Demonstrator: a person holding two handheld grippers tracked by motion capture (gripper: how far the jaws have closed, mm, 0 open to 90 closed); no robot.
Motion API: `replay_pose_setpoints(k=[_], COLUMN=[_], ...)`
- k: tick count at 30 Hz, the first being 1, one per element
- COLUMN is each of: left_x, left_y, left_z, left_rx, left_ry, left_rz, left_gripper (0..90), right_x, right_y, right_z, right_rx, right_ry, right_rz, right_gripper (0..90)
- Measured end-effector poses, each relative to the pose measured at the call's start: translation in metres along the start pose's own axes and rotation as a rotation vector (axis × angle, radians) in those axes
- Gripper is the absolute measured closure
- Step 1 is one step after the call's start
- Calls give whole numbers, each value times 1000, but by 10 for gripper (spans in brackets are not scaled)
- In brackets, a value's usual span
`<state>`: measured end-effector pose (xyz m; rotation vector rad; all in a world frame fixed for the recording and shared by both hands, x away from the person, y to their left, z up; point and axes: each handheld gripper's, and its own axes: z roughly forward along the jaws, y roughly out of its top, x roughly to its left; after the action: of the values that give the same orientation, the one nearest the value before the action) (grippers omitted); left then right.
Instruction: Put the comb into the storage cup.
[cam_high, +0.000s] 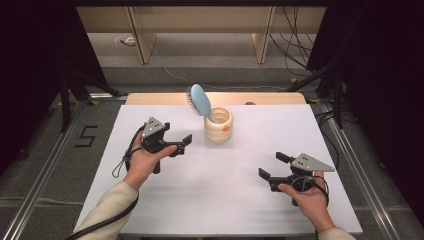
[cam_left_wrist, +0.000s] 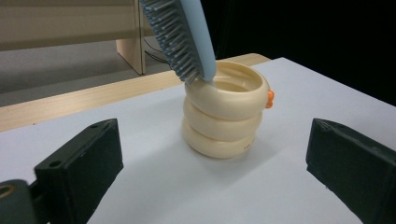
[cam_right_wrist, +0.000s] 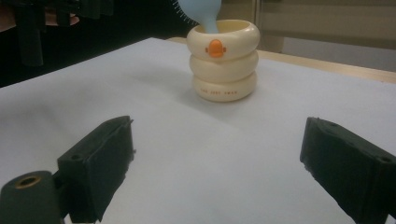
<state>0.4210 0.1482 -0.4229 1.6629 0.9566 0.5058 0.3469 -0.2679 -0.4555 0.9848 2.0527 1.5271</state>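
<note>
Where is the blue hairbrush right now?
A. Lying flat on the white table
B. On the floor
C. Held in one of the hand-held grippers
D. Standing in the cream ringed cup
D: the blue hairbrush stands handle-down in the cream ringed cup, leaning over its rim, while both hand-held grippers are open and apart from it.

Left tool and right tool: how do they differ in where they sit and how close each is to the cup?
The left tool sits nearer the cream ringed cup, just to its left; the right tool sits farther off, toward the table's near right. The left faces the blue hairbrush bristles; the right faces the cup's orange mark. Both are open and empty.
</note>
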Motion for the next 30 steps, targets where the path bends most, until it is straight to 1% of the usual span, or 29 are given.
replay_pose_setpoints(k=[4,9,13,22,26,30], left_x=[-4,-6,-7,-3,0,1], left_y=[-6,-14,-23,-37,-41,-44], left_z=[-7,-16,-25,-38,-44,-50], left_rx=[4,8,12,24,25,25], left_ry=[-7,-10,-10,2,4,9], left_rz=[10,22,41,57,51,57], left_gripper=[32,32,33,36,37,40], right_x=[-1,-1,-2,-1,-2,-2], right_y=[0,0,0,-1,-1,-1], right_z=[0,-1,0,0,1,1], right_rx=[2,0,3,4,5,2], right_ry=[-2,-4,-4,-5,-4,-4], right_rz=[1,1,-1,-3,-5,-7], right_gripper=[105,104,104,104,104,103])
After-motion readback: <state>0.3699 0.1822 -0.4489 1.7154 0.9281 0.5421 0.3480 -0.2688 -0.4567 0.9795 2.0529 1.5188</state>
